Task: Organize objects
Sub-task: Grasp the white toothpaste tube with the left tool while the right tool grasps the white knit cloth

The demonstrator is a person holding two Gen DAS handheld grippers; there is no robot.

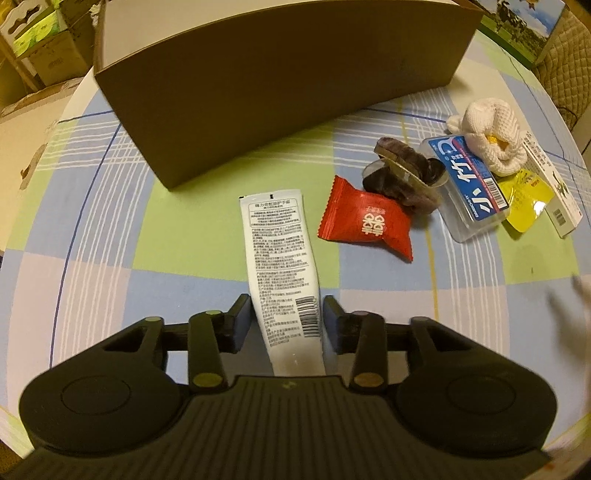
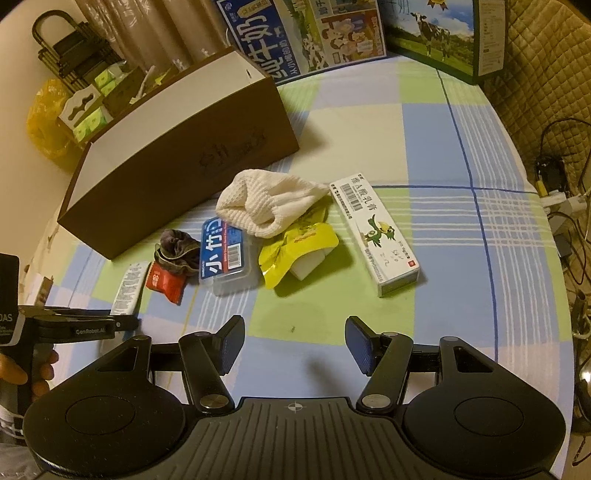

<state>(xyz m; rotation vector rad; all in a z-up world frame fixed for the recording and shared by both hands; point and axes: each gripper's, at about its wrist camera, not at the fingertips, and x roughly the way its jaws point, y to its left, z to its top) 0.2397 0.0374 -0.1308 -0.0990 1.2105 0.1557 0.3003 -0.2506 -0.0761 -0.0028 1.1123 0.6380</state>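
Observation:
A white tube (image 1: pixel 280 258) (image 2: pixel 129 286) with printed text lies on the checked tablecloth (image 1: pixel 110 240). My left gripper (image 1: pixel 286 314) (image 2: pixel 123 325) straddles its lower end, fingers close to both sides with a thin gap on the right. A tall brown box (image 1: pixel 277 92) (image 2: pixel 177 158) stands behind it. Right of the tube lie a red candy packet (image 1: pixel 365 225) (image 2: pixel 164 282), a dark scrunchie (image 1: pixel 406 181) (image 2: pixel 177 251), a clear case with a blue label (image 1: pixel 469 184) (image 2: pixel 227 258), a white cloth (image 1: pixel 491 140) (image 2: pixel 269 206), a yellow packet (image 1: pixel 524 199) (image 2: pixel 295 247) and a white carton (image 2: pixel 376 236). My right gripper (image 2: pixel 295 347) hovers open, holding nothing.
Milk cartons (image 2: pixel 306 33) stand along the table's far edge. Cables and plugs (image 2: pixel 561 184) hang off the right side. A person's hand (image 2: pixel 22 373) holds the left gripper at the left. A yellow bag (image 2: pixel 48 118) and shelves sit beyond the box.

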